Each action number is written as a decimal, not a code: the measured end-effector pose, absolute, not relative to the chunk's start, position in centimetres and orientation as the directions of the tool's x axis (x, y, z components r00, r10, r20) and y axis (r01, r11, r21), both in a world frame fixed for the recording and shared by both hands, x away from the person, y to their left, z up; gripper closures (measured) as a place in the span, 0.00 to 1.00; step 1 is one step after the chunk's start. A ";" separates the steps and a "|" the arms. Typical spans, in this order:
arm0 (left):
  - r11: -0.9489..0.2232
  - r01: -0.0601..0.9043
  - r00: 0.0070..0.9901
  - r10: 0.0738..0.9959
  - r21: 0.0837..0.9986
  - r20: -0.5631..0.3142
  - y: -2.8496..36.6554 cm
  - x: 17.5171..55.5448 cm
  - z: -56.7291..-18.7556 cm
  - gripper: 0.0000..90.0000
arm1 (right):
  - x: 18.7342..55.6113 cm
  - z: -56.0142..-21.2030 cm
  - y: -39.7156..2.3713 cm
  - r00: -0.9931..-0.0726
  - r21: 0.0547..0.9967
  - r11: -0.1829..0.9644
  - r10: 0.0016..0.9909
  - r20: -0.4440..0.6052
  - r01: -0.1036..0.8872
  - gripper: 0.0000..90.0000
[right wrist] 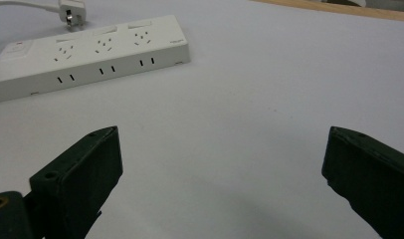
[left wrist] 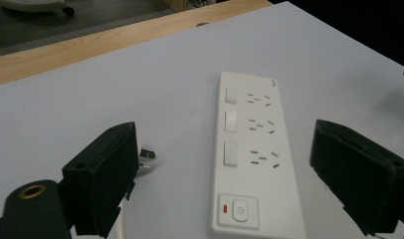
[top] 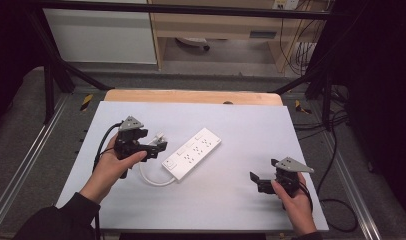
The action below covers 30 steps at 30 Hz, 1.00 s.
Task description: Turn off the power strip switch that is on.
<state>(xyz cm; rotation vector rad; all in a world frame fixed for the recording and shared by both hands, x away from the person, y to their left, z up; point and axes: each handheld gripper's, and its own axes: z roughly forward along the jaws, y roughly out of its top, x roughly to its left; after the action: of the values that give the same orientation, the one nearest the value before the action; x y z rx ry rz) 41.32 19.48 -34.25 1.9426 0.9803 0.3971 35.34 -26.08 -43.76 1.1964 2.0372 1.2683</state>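
Note:
A white power strip (top: 192,153) with three sockets and switches lies diagonally on the pale mat (top: 251,125). Its white cable (top: 153,181) loops round to a plug (top: 160,136) lying beside it. My left gripper (top: 158,149) hovers at the strip's left end, open. In the left gripper view the strip (left wrist: 250,149) lies between the spread jaws of the left gripper (left wrist: 225,149), with the plug (left wrist: 146,159) by the left jaw. My right gripper (top: 257,182) is open near the front right, well apart from the strip (right wrist: 90,55). Bare mat lies ahead of the right gripper (right wrist: 220,154).
The mat covers a wooden table whose far edge (top: 191,96) shows as a light strip. Black frame posts (top: 51,80) and cables (top: 336,150) stand around the table. Bare mat spreads to the right of the strip.

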 end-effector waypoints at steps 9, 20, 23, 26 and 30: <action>-0.314 0.485 0.648 0.755 0.816 -0.094 18.7 42.4 -34.4 0.13 | 35.4 -43.8 -26.0 -0.520 0.878 0.198 0.852 0.066 0.437 0.03; -0.315 0.500 0.639 0.763 0.807 -0.098 18.1 43.3 -34.4 0.12 | 35.4 -43.8 -25.9 -0.523 0.877 0.199 0.850 0.067 0.436 0.03; -0.317 0.502 0.638 0.764 0.805 -0.097 17.9 43.6 -34.5 0.13 | 35.4 -43.9 -25.9 -0.524 0.877 0.201 0.849 0.066 0.437 0.03; -0.326 0.508 0.635 0.767 0.798 -0.092 17.9 44.0 -34.7 0.13 | 35.4 -43.8 -25.9 -0.525 0.877 0.201 0.849 0.067 0.436 0.03; -0.321 0.517 0.632 0.769 0.793 -0.101 17.9 44.4 -35.0 0.14 | 35.4 -43.9 -25.9 -0.524 0.877 0.200 0.849 0.067 0.436 0.03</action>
<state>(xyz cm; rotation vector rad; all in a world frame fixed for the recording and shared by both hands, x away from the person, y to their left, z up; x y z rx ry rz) 44.41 17.92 -34.96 2.0012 1.0077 0.3738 35.44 -25.94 -43.86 1.1962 2.0463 1.2710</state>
